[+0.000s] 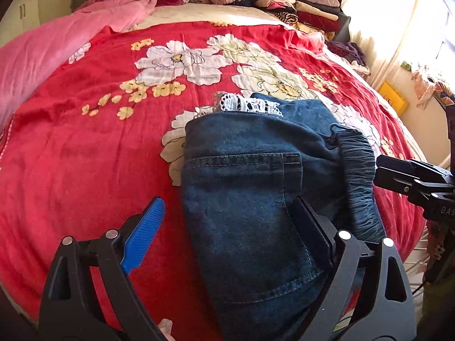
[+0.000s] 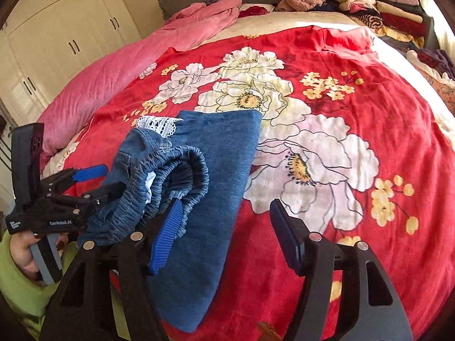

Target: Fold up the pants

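Spreading wide over the folded denim pants (image 1: 250, 199) lying on the red flowered blanket (image 1: 85, 156) of the bed, the left gripper (image 1: 227, 236) and the right gripper (image 2: 224, 227) both stand open, neither pinching cloth, with piled clothes (image 2: 378, 5) far behind.

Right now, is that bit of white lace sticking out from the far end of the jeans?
Yes, the white lace pokes out at the far edge of the folded jeans, lying on the red flowered blanket.
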